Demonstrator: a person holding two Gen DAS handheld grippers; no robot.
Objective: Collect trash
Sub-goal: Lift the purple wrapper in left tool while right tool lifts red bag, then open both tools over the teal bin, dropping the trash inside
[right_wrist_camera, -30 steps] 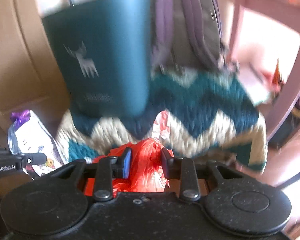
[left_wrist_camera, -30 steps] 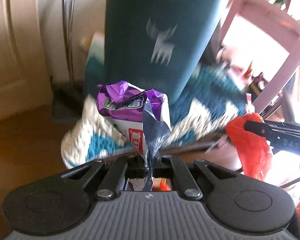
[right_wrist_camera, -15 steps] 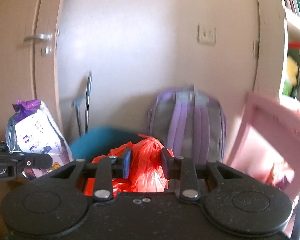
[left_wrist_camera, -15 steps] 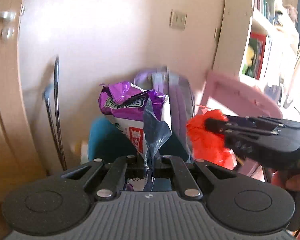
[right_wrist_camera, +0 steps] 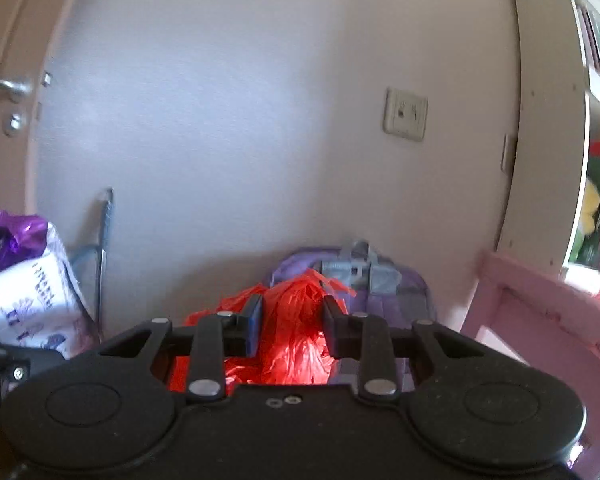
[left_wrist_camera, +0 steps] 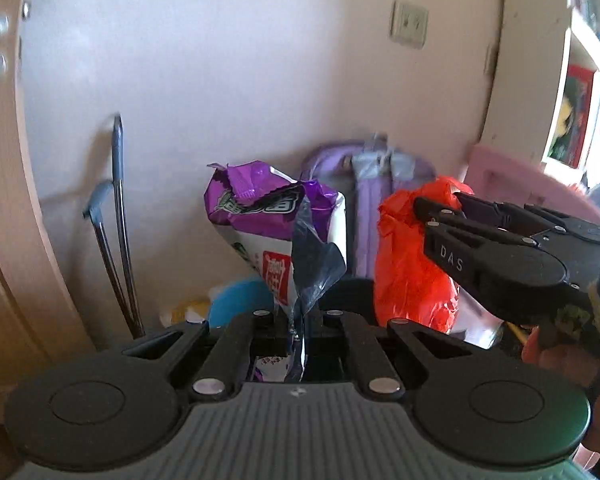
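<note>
Room: pale lilac wall (right_wrist_camera: 228, 120) with a cream socket plate (right_wrist_camera: 405, 115), a beige door with a metal handle (right_wrist_camera: 0, 85) at the left edge, white bookshelves (right_wrist_camera: 548, 120) at the right edge.
Low against the wall: purple and grey backpack (left_wrist_camera: 374, 184), a pink wooden frame (right_wrist_camera: 540, 320) just right of it, thin metal rods (left_wrist_camera: 118, 216) leaning at the left.
Left gripper (left_wrist_camera: 300, 322): jaws clenched tight on the crumpled foil bottom of a torn purple and white snack wrapper (left_wrist_camera: 272, 216), which stands upright above the fingers (off any surface).
Right gripper (right_wrist_camera: 290, 316): jaws part-way apart, grasping a crumpled red plastic bag (right_wrist_camera: 296, 332) that bulges between the pads.
Relation: both pieces of trash are held side by side in the air, near but apart, wrapper on the left.
</note>
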